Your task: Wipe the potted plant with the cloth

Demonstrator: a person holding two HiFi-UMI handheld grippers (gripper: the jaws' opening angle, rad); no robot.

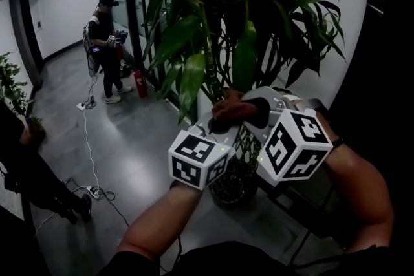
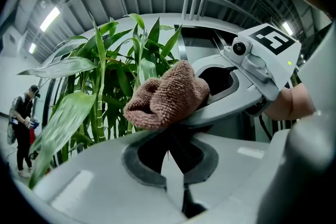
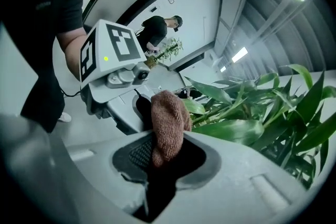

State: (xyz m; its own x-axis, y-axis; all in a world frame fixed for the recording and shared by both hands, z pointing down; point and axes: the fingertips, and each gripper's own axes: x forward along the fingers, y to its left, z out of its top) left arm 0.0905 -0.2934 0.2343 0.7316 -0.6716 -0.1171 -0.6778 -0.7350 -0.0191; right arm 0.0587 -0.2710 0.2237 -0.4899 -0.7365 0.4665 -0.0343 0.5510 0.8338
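The potted plant (image 1: 226,29) has long green leaves and stands in a dark pot (image 1: 234,181) right in front of me. A brown cloth (image 1: 234,106) is bunched between both grippers' tips, close to the stalks. My left gripper (image 1: 218,127) is shut, and the cloth (image 2: 167,96) bulges up out of its tips (image 2: 170,131). My right gripper (image 1: 253,112) comes in from the right. Its jaws stand apart around the cloth (image 3: 168,131), with one dark pad (image 3: 135,153) bare beside it. The left gripper's marker cube (image 3: 113,42) is behind the cloth in the right gripper view.
A person (image 1: 107,42) stands far back in the corridor beside a red fire extinguisher (image 1: 140,84). Another person (image 1: 26,165) is at the left edge. Cables and a power strip (image 1: 94,191) lie on the grey floor. A dark frame (image 1: 304,203) stands right of the pot.
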